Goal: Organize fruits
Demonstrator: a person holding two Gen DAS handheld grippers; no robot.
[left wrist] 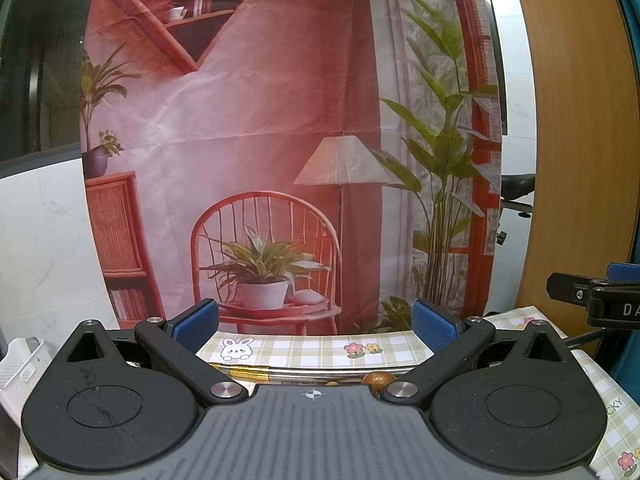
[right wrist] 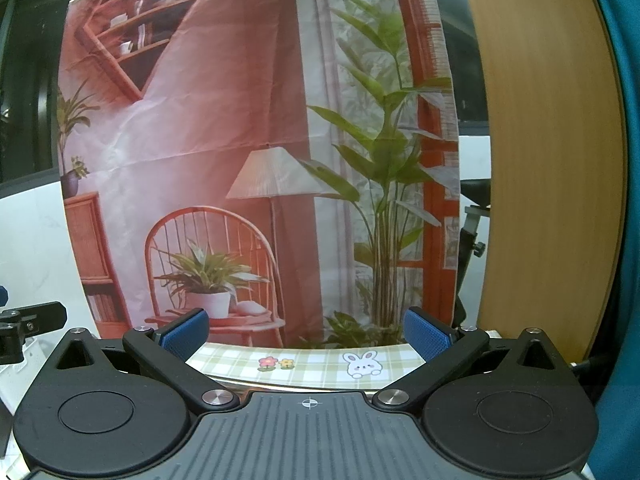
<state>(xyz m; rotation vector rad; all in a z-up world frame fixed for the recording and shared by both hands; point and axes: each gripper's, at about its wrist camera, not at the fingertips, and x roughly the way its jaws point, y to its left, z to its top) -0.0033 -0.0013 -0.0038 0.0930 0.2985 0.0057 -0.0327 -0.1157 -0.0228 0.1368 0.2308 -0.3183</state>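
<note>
**Both grippers spread wide above a checked cloth**

Lowest in each frame sits the gripper body. The left gripper (left wrist: 315, 326) has its blue pads far apart, holding nothing; so does the right gripper (right wrist: 307, 332). Beyond them lies a green-checked tablecloth (left wrist: 304, 350) with bunny and flower prints. A brown round fruit (left wrist: 378, 379) peeks out at lower centre of the left view, mostly hidden by the gripper body. A printed backdrop (left wrist: 260, 120) fills the middle; a wooden panel (left wrist: 576, 120) stands right, a white basket (left wrist: 20, 364) lower left.

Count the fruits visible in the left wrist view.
1: a brownish round fruit peeks out just above the left gripper's body, right of centre. Others may be hidden below.
</note>
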